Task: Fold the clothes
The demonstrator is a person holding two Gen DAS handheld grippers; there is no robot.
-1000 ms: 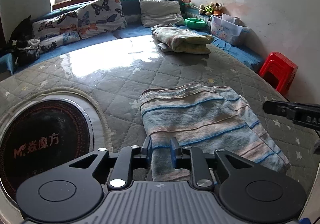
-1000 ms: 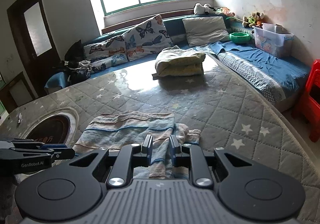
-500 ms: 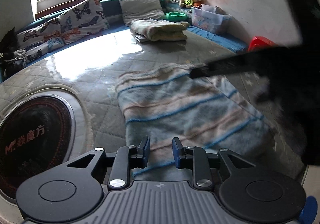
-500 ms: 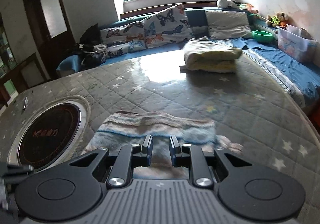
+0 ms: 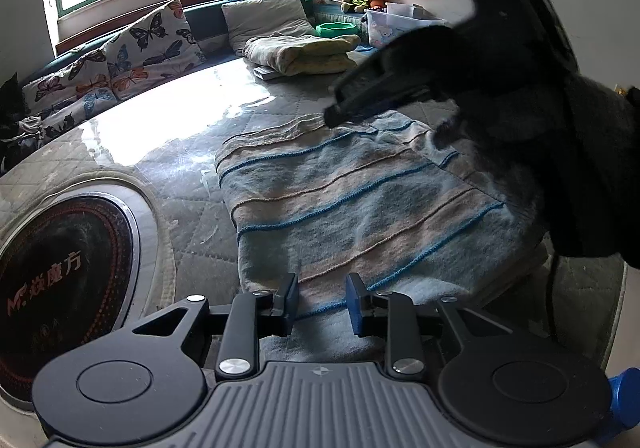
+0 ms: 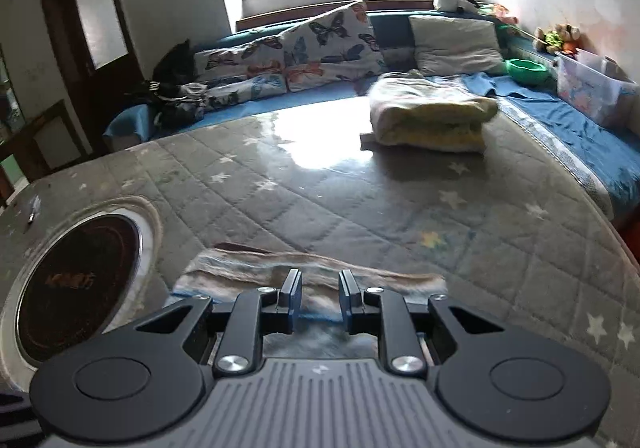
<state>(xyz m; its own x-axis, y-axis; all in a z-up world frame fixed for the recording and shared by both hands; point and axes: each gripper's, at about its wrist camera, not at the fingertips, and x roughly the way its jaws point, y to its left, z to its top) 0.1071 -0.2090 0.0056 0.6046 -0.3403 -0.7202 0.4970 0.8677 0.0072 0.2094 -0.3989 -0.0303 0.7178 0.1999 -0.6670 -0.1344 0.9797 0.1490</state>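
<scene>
So the right gripper (image 5: 332, 115) has swung across to the striped towel's (image 5: 360, 207) far edge near the table's (image 6: 360, 199) front edge, both grippers' jaws apart and empty, left gripper (image 5: 322, 298) hovering over the near hem, probably lining up another fold.

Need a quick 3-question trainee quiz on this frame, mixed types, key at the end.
1. True or false: the striped garment hangs clear of the quilted table cover.
2. Beyond the garment sits: A) a folded yellowish blanket, B) a laptop, C) a shoe.
3. Fill in: the round black hotplate is set into the table to the ___ of the garment, in the left wrist view.

Key: 1 false, it lies flat on the cover. 2 A. 3 left.
</scene>
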